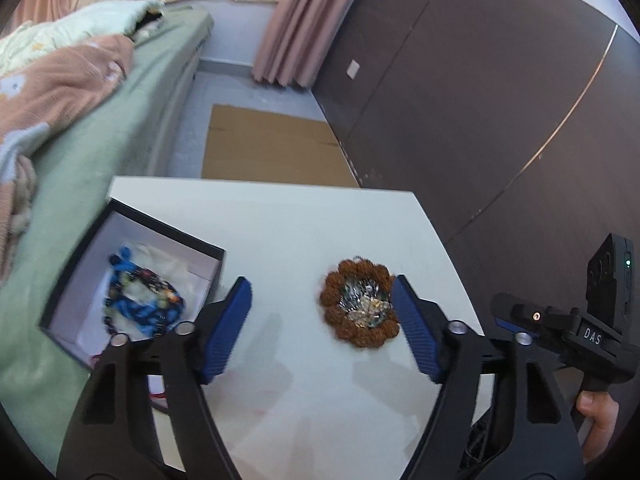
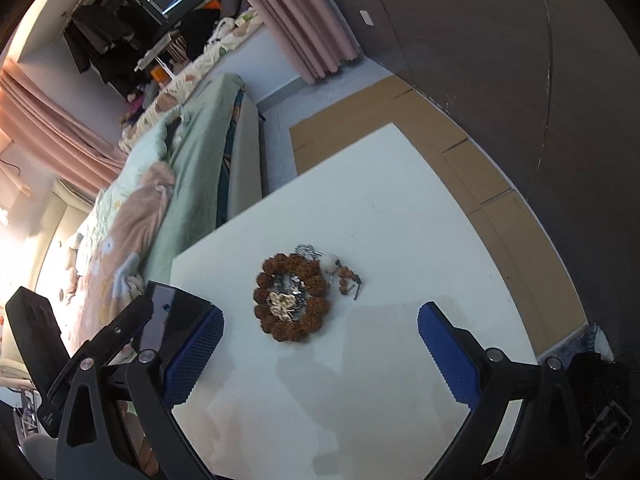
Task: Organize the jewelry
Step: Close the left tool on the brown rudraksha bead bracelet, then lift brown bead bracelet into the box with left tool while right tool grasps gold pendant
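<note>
A brown bead bracelet (image 1: 360,307) lies on the white worktop (image 1: 300,220), right of the open box (image 1: 132,280) (blue beads inside). The left claw (image 1: 322,320) and right claw (image 2: 320,354) both hover spread, pinching nothing.

Black-framed left gripper (image 1: 322,330), ribbed blue pads (image 1: 230,330), silver screws, "DAS" marking.

The table (image 2: 380,208) lies bare across its middle and far part, open to a gripper from above. A brown bead bracelet (image 2: 291,300) sits mid-table; an open black box (image 1: 132,280) occupies the table's left edge beside the bed (image 1: 100,152). A dark wall (image 1: 480,100) runs close along the right edge.
</note>
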{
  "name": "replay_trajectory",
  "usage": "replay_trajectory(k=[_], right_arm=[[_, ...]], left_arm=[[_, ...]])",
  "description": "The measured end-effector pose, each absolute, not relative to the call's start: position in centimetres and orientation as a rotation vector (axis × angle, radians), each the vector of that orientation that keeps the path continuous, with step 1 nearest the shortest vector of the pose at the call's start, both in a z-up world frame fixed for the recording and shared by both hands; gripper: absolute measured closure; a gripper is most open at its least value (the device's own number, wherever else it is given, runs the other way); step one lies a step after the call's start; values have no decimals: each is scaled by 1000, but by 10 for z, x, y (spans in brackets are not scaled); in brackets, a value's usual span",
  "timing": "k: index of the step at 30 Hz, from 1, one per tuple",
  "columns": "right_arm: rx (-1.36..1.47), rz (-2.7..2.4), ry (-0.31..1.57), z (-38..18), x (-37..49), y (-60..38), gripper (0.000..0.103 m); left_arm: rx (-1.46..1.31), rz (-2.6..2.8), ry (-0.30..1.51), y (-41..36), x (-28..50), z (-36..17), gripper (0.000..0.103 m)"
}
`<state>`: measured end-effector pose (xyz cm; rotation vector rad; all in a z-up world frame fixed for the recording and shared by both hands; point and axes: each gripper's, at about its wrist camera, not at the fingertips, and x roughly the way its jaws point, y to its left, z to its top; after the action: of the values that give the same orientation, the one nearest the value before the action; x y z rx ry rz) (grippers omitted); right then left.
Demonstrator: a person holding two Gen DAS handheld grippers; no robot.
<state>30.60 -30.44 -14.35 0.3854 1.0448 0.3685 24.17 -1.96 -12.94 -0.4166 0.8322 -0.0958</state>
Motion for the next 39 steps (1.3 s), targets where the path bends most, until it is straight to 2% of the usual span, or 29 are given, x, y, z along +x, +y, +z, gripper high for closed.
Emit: replay_trajectory(k=[2, 3, 7, 10, 17, 19, 23, 26, 28, 39], right_arm=[[388, 363, 1051, -147, 310, -306, 10], [387, 361, 1053, -148, 311, -306, 15], [403, 345, 1083, -157, 322, -312, 25], [424, 333, 1092, -160, 330, -316, 26], [432, 330, 1094, -160, 343, -317, 26], [428, 331, 1094, -159, 346, -315, 26], [417, 342, 1104, -161, 352, -309, 26], [414, 343, 1119, -165, 354, -305, 26], [409, 346, 1124, -166, 354, -303, 26], [398, 356, 1129, -167, 350, -294, 26]], left_arm=[[-428, -111, 858, -23, 249, -138, 46], [-424, -113, 865, -25, 251, -140, 50], [-408, -125, 904, -35, 265, -154, 59], [-401, -130, 928, -39, 273, -162, 63], [-347, -136, 977, -56, 296, -184, 65], [-344, -136, 997, -59, 302, -192, 71], [-343, -151, 1004, -63, 311, -202, 71], [-313, -145, 991, -68, 314, -201, 73], [-327, -152, 1000, -67, 314, -202, 83], [-376, -287, 918, -69, 292, -161, 85]])
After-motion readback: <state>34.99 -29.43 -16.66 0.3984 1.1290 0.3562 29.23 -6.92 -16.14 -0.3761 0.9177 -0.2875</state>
